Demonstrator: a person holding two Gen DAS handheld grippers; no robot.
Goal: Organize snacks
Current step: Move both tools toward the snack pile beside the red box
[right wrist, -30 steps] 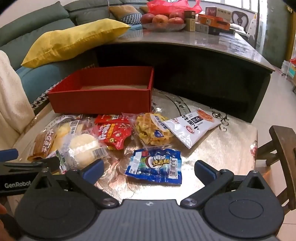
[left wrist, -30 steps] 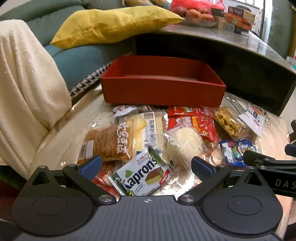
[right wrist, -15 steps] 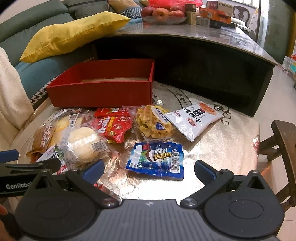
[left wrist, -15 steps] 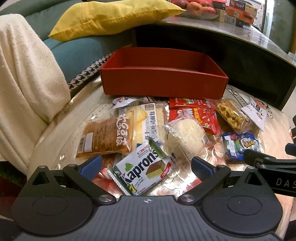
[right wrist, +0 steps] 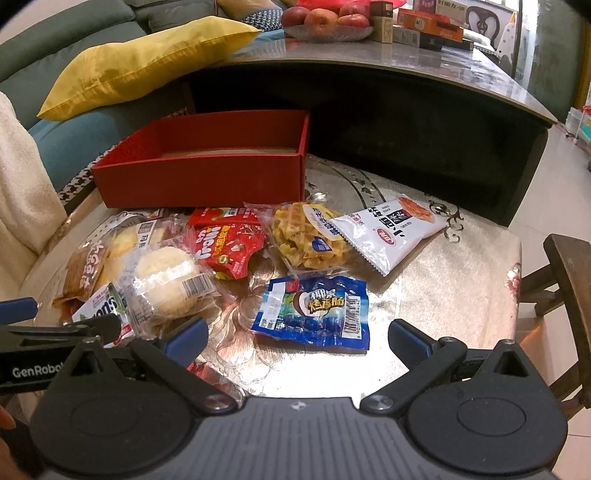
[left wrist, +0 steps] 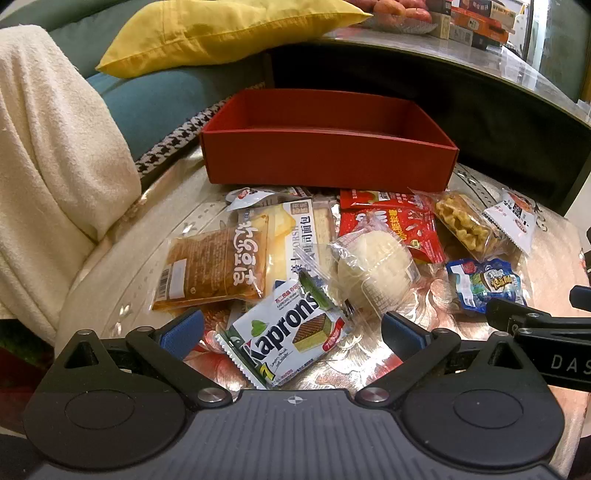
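An empty red box (left wrist: pixel 328 155) stands at the back of a small table; it also shows in the right wrist view (right wrist: pixel 207 177). Several wrapped snacks lie in front of it. My left gripper (left wrist: pixel 291 332) is open and empty, low over a white Kaprons wafer pack (left wrist: pixel 288 336), with a round white bun (left wrist: pixel 373 269) and a brown pastry pack (left wrist: pixel 218 266) just beyond. My right gripper (right wrist: pixel 297 338) is open and empty, just short of a blue sausage pack (right wrist: pixel 314 310). A waffle pack (right wrist: pixel 306 236), a white pack (right wrist: pixel 391 229) and a red pack (right wrist: pixel 225 247) lie beyond.
A cream blanket (left wrist: pixel 48 155) hangs at the table's left. A sofa with a yellow pillow (left wrist: pixel 221 33) is behind. A dark counter (right wrist: pixel 406 96) with a fruit bowl (right wrist: pixel 328 22) rises behind the box. A wooden chair (right wrist: pixel 569 295) stands at the right.
Both grippers have moved forward and down toward the snacks, so the packs and the red box appear closer. Both have stayed open. No snack has moved.
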